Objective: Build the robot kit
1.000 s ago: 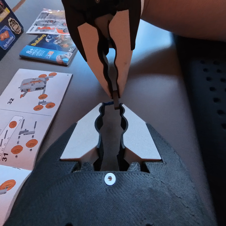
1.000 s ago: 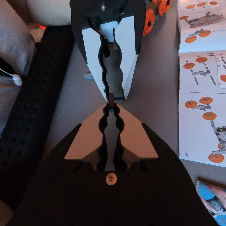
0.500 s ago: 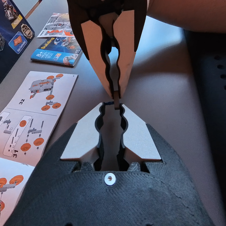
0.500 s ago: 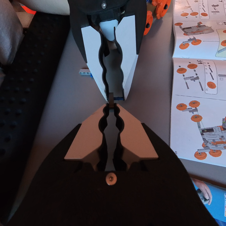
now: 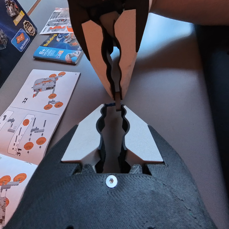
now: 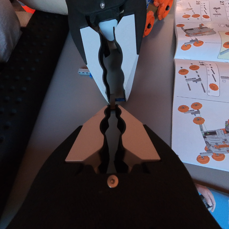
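My left gripper (image 5: pixel 113 106) is shut on a small blue pin (image 5: pixel 110 104) that spans the gap between its tips. My right gripper (image 6: pixel 112 106) is shut on a thin dark flat piece (image 6: pixel 112 102). The two grippers face each other tip to tip just above the grey table (image 5: pixel 161 99). In the left wrist view the right gripper (image 5: pixel 117 97) comes down from the top, and its dark piece (image 5: pixel 118 102) pokes between my left fingertips beside the blue pin. In the right wrist view the left gripper (image 6: pixel 117 99) holds the blue pin (image 6: pixel 119 99) right next to the dark piece.
An open instruction booklet (image 5: pixel 40 105) lies on the left gripper's left side and shows in the right wrist view (image 6: pixel 198 86). Beyond it are a blue booklet (image 5: pixel 58 49), a sticker sheet (image 5: pixel 58 23) and a dark box (image 5: pixel 14 37). Orange wheels (image 6: pixel 161 7), a grey beam (image 6: pixel 83 71) and a black dotted mat (image 6: pixel 24 86) are nearby. Both grippers' tips are close together, under 4 cm apart.
Both grippers stay tip to tip and keep their pieces. Both cameras have shifted over the table, so the booklets have slid across both views.
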The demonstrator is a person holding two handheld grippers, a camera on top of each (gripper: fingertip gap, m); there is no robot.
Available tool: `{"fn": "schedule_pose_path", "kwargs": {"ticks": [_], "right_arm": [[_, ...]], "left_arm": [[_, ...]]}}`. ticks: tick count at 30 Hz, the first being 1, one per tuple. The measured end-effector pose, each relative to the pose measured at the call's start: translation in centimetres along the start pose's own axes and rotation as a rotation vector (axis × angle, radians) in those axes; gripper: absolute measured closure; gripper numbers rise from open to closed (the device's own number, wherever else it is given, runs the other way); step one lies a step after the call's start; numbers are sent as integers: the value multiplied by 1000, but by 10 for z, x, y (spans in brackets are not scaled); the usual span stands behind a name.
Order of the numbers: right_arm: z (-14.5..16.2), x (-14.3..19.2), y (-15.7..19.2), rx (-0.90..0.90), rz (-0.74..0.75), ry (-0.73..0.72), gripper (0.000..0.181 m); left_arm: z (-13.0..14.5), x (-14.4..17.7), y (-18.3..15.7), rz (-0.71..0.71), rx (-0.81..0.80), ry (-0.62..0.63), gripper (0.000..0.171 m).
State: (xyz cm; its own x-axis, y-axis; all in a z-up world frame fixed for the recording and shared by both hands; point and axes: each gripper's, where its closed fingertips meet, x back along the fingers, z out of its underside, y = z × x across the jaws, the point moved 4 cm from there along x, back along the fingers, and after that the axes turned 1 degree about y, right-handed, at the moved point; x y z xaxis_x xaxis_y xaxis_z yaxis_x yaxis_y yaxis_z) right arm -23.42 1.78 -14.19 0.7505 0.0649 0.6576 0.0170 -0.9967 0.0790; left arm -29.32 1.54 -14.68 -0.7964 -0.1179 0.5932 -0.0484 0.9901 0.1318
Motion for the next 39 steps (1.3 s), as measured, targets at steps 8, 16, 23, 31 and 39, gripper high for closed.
{"fn": "schedule_pose_path", "kwargs": {"ticks": [8, 16, 23, 31, 39], "right_arm": [[4, -5, -1, 1, 6, 30, 174], [-26, 31, -12, 190, 357, -34, 174], [-51, 48, -2, 349, 495, -140, 173], [-54, 53, -2, 396, 543, -161, 173], [-61, 53, 0, 436, 568, -192, 174]], "left_arm": [[4, -4, -1, -19, -14, 48, 149], [-29, 26, 28, 32, 408, -249, 151], [-45, 41, 31, 335, 750, -460, 162], [-50, 42, 31, 369, 780, -498, 165], [-55, 45, 33, 419, 823, -556, 164]]}}
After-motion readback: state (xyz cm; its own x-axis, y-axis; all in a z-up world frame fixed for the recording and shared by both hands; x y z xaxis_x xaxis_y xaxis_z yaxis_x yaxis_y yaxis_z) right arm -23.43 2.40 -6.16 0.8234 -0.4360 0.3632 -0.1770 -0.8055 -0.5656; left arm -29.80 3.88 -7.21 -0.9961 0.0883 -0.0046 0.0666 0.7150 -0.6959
